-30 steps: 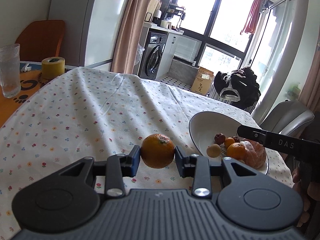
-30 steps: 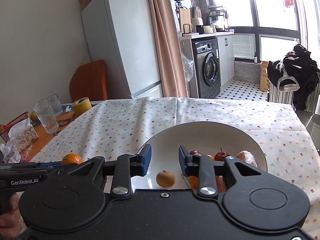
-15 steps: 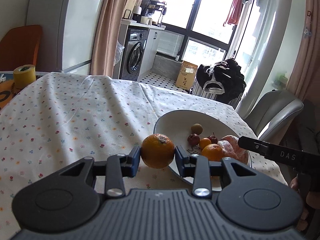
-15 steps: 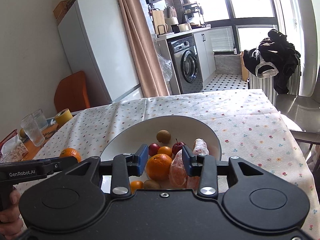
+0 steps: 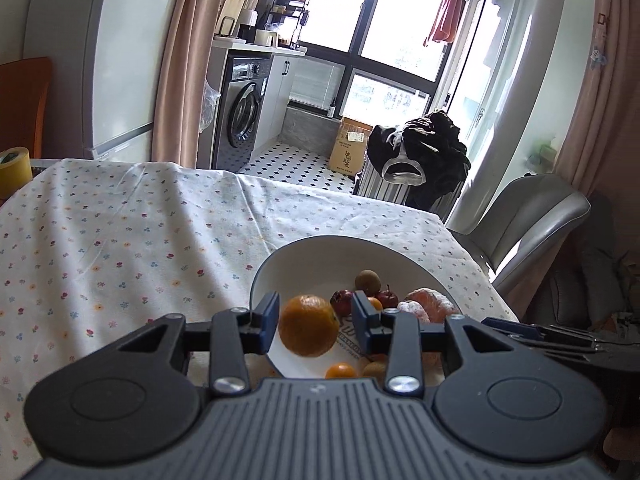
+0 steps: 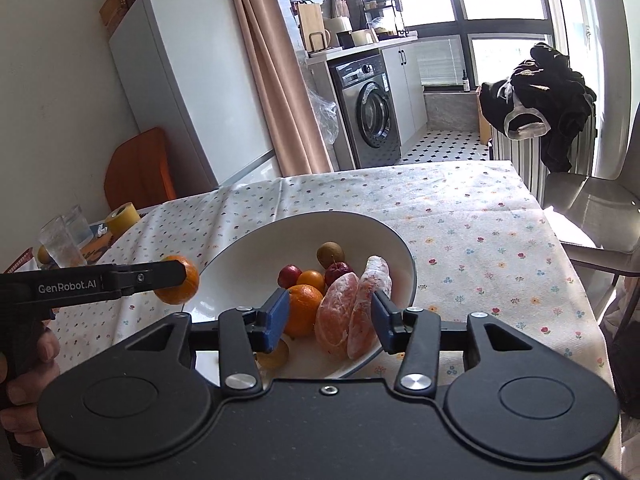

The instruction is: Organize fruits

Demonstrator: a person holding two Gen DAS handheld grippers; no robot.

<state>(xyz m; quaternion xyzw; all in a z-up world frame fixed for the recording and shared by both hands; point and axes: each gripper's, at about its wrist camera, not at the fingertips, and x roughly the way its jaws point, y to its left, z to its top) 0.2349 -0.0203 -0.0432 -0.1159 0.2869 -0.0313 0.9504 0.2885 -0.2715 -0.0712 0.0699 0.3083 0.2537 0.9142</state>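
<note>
A: Item: orange (image 5: 308, 331). Was pinched by left hand-held gripper (image 5: 314, 322) over the surface (image 5: 120, 248); now jaws spread, orange loose above the bowl (image 5: 320, 246) rim.

B: Right hand-held gripper (image 6: 328, 320): spread, empty, over bowl fruit. Orange effectively delivered.

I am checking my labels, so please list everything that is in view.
bowl: 1, white, on the tablecloth
oranges: 2, orange, one in the bowl, one between the left jaws
peeled citrus pieces: 2, orange, in the bowl
small orange fruits: 2, orange, in the bowl
small red fruits: 2, red, in the bowl
brown round fruits: 2, brown, in the bowl
tablecloth: 1, white floral, under the bowl
tape roll: 1, yellow, far table end
left gripper: 1, black, at the bowl's rim
right gripper: 1, black, over bowl
</note>
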